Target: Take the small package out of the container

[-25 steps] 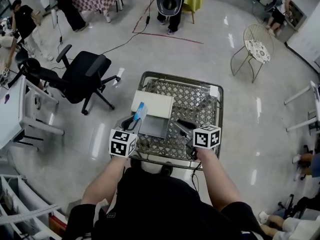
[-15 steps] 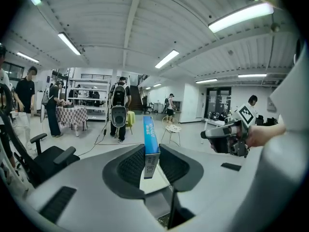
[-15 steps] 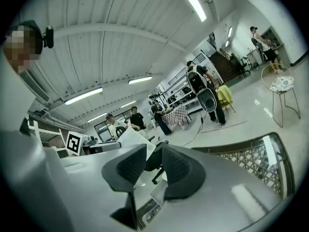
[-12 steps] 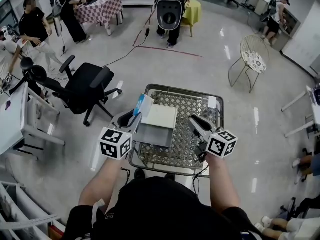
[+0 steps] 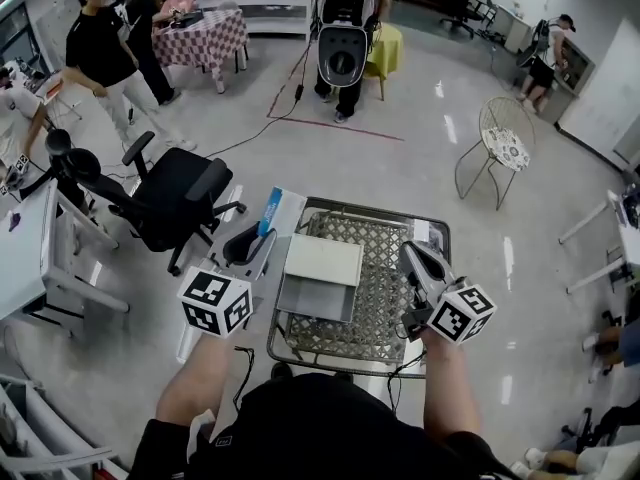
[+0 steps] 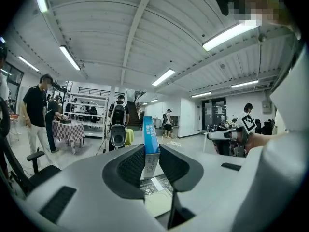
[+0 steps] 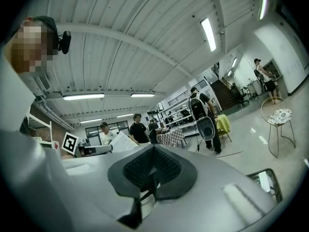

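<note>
The small package (image 5: 279,211), a thin blue and white box, stands upright between the pads of my left gripper (image 5: 262,240), which is shut on it. It hangs over the left rim of the wire mesh cart (image 5: 437,298), outside the basket. In the left gripper view the package (image 6: 150,140) is pinched on both flat sides by the left gripper (image 6: 151,166). My right gripper (image 5: 416,256) is raised over the cart's right side, shut with nothing in it; the right gripper view shows its pads (image 7: 166,170) pressed together.
A white flat box (image 5: 323,260) lies on a grey one (image 5: 314,299) inside the cart. A black office chair (image 5: 176,194) stands to the left, next to a white table (image 5: 25,243). A wire chair (image 5: 499,140) is at the back right. People stand at the far left.
My left gripper has carried the package up and leftward from inside the cart to beyond its left rim. My right gripper rose, moved right and shut.
</note>
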Demonstrator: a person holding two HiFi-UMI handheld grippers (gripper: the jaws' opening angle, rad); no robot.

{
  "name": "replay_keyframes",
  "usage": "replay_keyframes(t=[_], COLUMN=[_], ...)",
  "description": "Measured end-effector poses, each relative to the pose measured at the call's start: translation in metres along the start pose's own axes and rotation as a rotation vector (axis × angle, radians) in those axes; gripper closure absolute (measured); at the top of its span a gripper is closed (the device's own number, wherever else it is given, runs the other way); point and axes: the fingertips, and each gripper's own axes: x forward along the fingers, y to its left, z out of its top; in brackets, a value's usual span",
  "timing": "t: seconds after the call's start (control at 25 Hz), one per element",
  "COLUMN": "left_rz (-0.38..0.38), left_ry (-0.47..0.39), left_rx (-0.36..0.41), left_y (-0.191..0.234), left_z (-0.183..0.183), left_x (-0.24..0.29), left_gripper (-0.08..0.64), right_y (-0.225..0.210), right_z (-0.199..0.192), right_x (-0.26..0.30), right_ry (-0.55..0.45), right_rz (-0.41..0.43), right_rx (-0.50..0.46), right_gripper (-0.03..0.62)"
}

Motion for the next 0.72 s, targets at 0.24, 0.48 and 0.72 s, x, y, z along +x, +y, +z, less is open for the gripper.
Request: replay_keyframes(t=[0.24, 0.48, 0.72], left_rz=[0.036, 0.051, 0.047], left_ry=[-0.062, -0.088, -0.084], left_rx=[-0.013, -0.032, -0.051], left_y=[0.022, 0.024, 0.023], left_z=[0.018, 0.018, 0.009], left_x=[-0.003, -0.002, -0.003], left_gripper=[0.463, 0.463, 0.463], right_y=[0.007, 0.015, 0.023], right_z=[0.023, 0.034, 0.034], right_x=[0.002, 0.005, 0.007], right_ry=[-0.040, -0.058, -0.056], right_rz=[-0.030, -0.032, -0.022], right_rx=[-0.123, -0.181, -0.204], right_gripper=[0.583, 0.584, 0.584])
